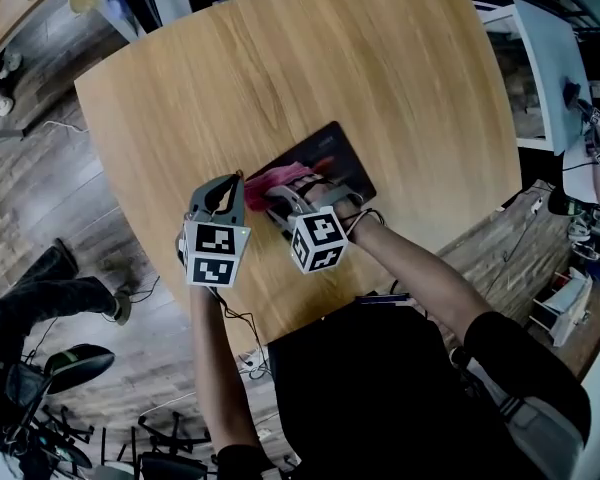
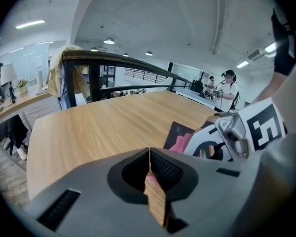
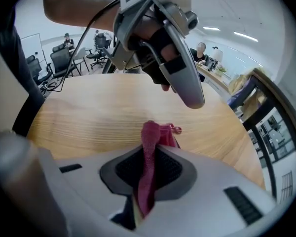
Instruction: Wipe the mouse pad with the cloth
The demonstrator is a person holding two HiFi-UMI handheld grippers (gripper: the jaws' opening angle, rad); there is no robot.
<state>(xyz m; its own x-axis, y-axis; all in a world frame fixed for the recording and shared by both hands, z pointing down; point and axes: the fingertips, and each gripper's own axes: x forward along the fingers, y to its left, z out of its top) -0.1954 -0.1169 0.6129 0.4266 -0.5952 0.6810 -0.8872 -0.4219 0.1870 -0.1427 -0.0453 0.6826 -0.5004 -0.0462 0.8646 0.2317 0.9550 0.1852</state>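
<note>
Pale wood-grain tabletop with rounded edges (image 1: 380, 78) fills most of the head view. A dark, rectangular mouse pad (image 1: 330, 148) lies flat on it near the person's edge, turned at a slant to that edge.

Both bare forearms reach forward from the person's dark-clothed torso. The left forearm (image 1: 210, 348) runs almost straight out over the table edge. The right forearm (image 1: 420, 268) comes in at an angle from the right with the elbow bent, so the two tools meet close together over the near end of the pad.

The grey left gripper (image 1: 232, 184) points at the pad's near left corner, its marker cube towards the person. In its own view its jaws meet at the tips, with bare wood showing through the slit below them and only a speck of pink there; I cannot tell that it holds anything.

The grey right gripper (image 1: 273, 197) sits just beside the left one, low over the pad. In its own view its jaws are clamped on a crumpled pink-red cloth (image 3: 149, 147), which stands up as a pinched fold between the dark ribbed pads (image 3: 170, 169) and bunches beyond the tips. From above, the cloth lies on the pad's near left part, with the left gripper's tips at its left end.
</note>
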